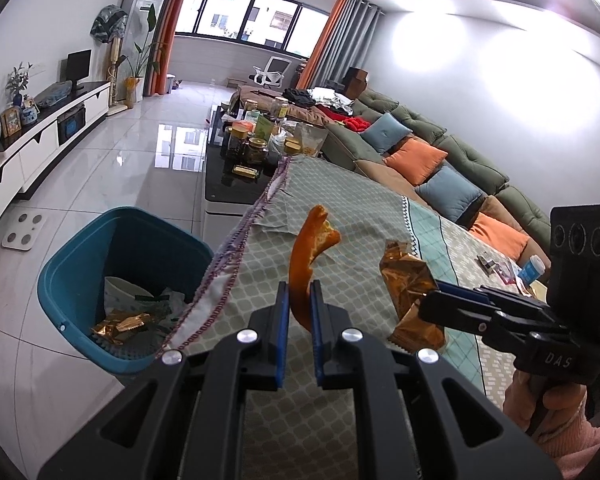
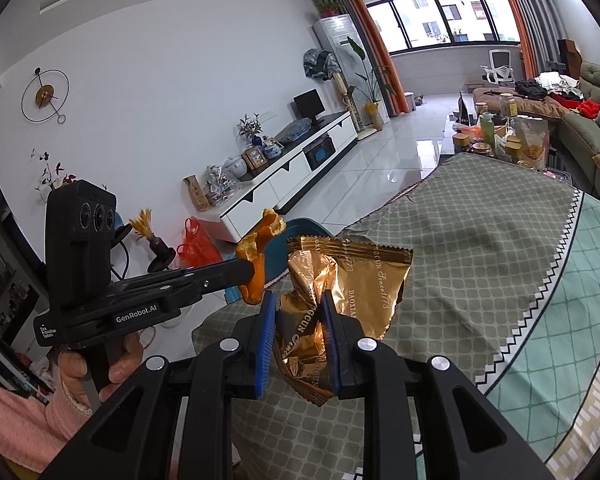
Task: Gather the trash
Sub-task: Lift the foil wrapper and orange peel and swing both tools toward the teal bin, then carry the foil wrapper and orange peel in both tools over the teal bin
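beside the bench (image 1: 340, 208), down on the tiled floor at its left edge: a blue bin (image 1: 80, 280), open-topped, with gold wrappers and white paper inside. further along, a dark coffee table (image 1: 228, 184) crowded with jars; to the right, a green sofa (image 1: 452, 148) with orange and blue cushions. nothing between bin and bench edge but the cloth's fringed hem.

left gripper (image 1: 299, 304) clamped narrow on an orange peel (image 1: 306, 256), held above the checked cloth; long axis upright, curling tip pointed up and away toward the window. right gripper (image 2: 299, 312) pinched on a gold wrapper (image 2: 352, 276), crumpled, raised just right of the peel, long axis roughly upright, torn end uppermost.
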Motion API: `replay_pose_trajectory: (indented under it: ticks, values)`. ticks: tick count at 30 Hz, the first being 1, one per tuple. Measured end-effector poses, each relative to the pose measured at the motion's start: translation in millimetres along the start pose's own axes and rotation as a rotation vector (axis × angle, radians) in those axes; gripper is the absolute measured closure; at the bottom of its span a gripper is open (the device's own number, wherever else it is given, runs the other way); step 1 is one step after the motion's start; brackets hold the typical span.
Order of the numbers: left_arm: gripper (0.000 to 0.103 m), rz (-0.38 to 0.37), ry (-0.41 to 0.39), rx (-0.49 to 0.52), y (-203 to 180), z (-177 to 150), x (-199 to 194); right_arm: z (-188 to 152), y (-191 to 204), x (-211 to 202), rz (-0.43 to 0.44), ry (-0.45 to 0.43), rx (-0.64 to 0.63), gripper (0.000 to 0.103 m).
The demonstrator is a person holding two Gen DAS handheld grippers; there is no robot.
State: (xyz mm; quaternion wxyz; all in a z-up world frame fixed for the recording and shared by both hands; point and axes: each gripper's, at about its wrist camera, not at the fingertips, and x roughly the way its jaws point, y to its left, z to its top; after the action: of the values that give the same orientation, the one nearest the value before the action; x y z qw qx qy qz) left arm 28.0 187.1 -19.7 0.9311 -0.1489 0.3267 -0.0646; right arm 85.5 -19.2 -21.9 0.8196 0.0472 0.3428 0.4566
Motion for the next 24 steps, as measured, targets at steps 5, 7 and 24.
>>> replay_pose_trajectory:
  ticks: [5, 7, 24]
  values:
    - [0.092, 0.007, -0.005, -0.01, 4, 1, -3, 4, 3, 5, 0.003, 0.004, -0.006, 0.08]
    - [0.092, 0.011, -0.007, -0.013, 7, 1, -3, 5, 5, 7, 0.005, 0.005, -0.008, 0.08]
    - [0.092, 0.053, -0.03, -0.041, 25, 6, -11, 15, 13, 24, 0.043, 0.024, -0.026, 0.08]
